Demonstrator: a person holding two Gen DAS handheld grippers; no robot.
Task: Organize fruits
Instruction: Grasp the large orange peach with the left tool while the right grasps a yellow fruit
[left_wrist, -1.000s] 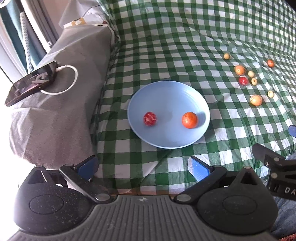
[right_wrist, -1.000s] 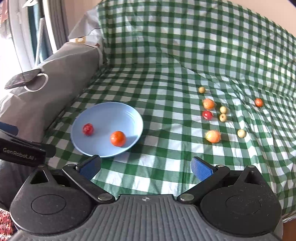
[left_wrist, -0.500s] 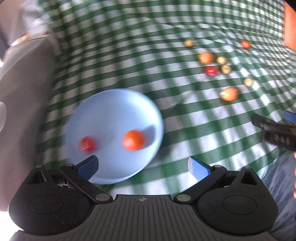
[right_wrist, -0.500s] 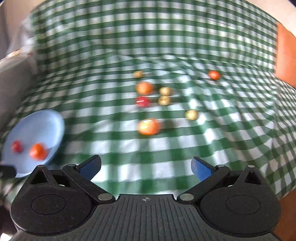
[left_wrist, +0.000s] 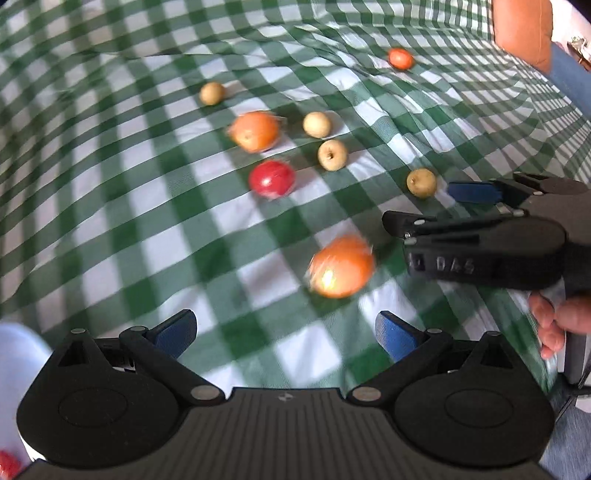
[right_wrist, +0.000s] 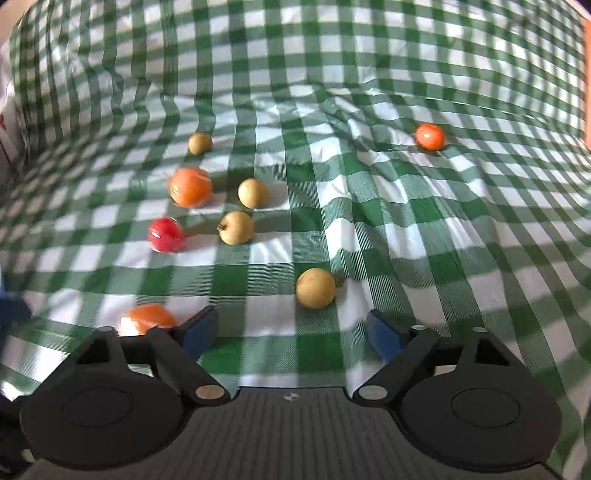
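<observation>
Several fruits lie on a green checked cloth (left_wrist: 110, 184). In the left wrist view a large orange fruit (left_wrist: 341, 266) lies just ahead of my open, empty left gripper (left_wrist: 284, 334). Beyond lie a red fruit (left_wrist: 272, 178), another orange fruit (left_wrist: 255, 131), several small tan fruits (left_wrist: 332, 154) and a far orange-red fruit (left_wrist: 400, 58). My right gripper (left_wrist: 424, 206) comes in from the right, open, near a tan fruit (left_wrist: 421, 182). In the right wrist view my open right gripper (right_wrist: 291, 334) is just before that tan fruit (right_wrist: 315, 288); the large orange fruit (right_wrist: 147, 318) is by its left finger.
The blue plate's rim (left_wrist: 18, 354) shows at the bottom left of the left wrist view, with a red fruit (left_wrist: 7, 466) in it. An orange cushion (left_wrist: 522, 29) stands at the far right. The cloth rises up a back at the rear (right_wrist: 295, 44).
Both grippers have swung right and moved forward, away from the blue plate toward the loose fruits. The fruits now look much nearer. Both grippers stay open.
</observation>
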